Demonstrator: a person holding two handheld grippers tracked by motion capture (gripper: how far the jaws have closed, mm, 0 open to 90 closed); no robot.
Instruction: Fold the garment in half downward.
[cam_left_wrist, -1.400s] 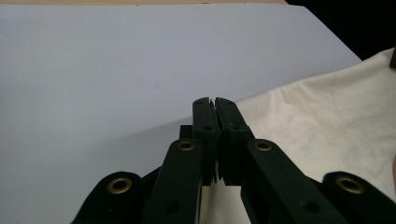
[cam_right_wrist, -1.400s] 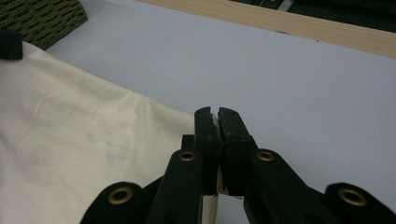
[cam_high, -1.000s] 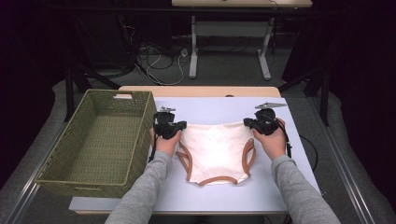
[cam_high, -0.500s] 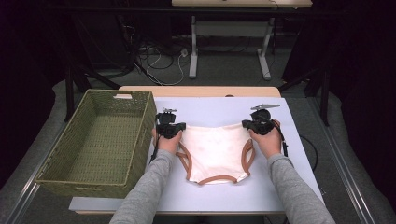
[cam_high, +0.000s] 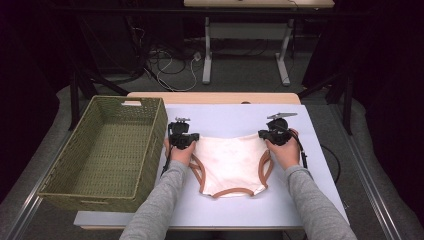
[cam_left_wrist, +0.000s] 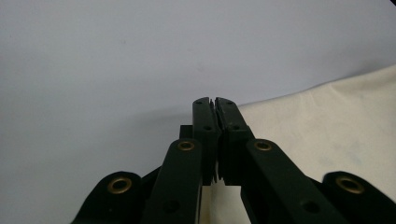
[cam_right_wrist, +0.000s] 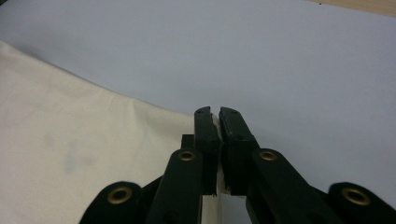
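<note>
Handling: cream underwear (cam_high: 231, 165) with brown trim, spread flat on the pale table (cam_high: 230, 117).
Left gripper (cam_high: 183, 141): jaws clamped on the left waistband corner.
Right gripper (cam_high: 274, 135): jaws pinched on the right corner.
Done: garment laid out, both corners held.
Left: judging by the empty basket (cam_high: 150, 142) beside it, folding and stowing not yet begun.

Pale blue table (cam_high: 320, 200), green woven basket (cam_high: 107, 150) at left, cream underwear (cam_high: 230, 162) spread flat at centre
</note>
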